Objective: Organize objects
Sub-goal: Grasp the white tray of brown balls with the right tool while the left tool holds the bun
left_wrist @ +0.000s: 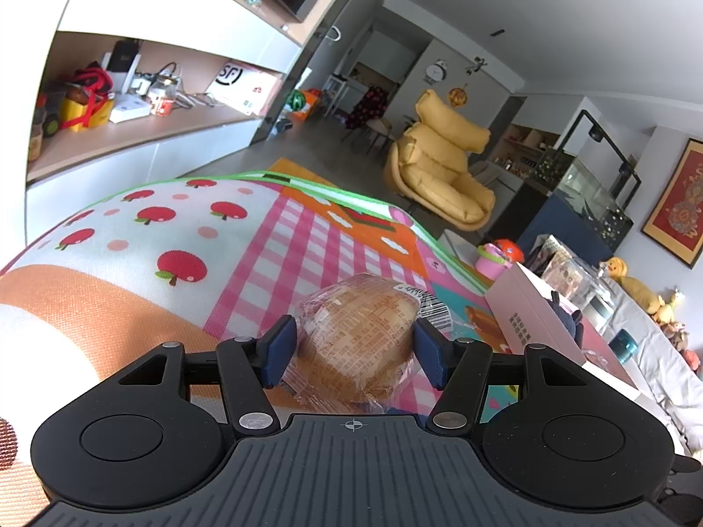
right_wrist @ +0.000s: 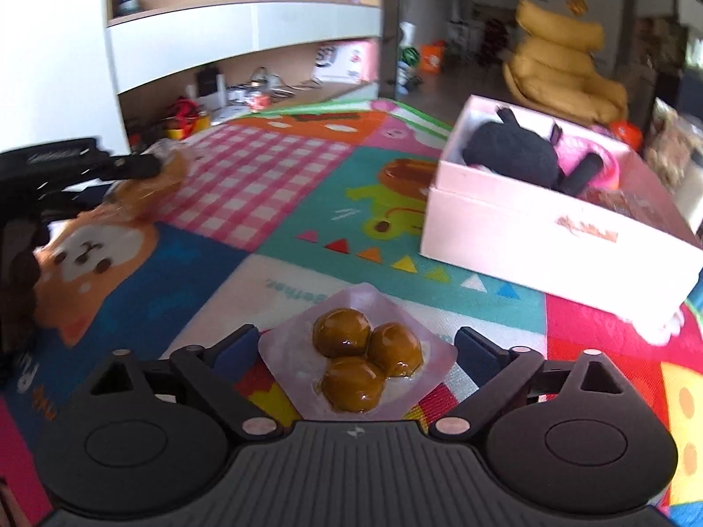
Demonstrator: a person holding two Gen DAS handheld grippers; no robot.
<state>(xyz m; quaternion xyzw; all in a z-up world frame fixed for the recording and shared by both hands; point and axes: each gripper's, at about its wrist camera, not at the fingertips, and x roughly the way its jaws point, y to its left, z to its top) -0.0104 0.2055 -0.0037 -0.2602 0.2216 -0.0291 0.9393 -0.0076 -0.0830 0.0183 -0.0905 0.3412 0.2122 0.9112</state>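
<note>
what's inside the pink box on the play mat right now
The pink box holds a black plush toy and something pink behind it. Its near wall hides the bottom, so anything beneath them cannot be seen.

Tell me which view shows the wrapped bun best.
Left wrist: the wrapped bun fills the centre, sharp, between the left gripper's pads, label readable. Right wrist shows it only small and blurred at the left edge.

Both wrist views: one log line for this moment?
left gripper: shut on wrapped bun | right gripper: open around snack pack | pink box: open
</note>
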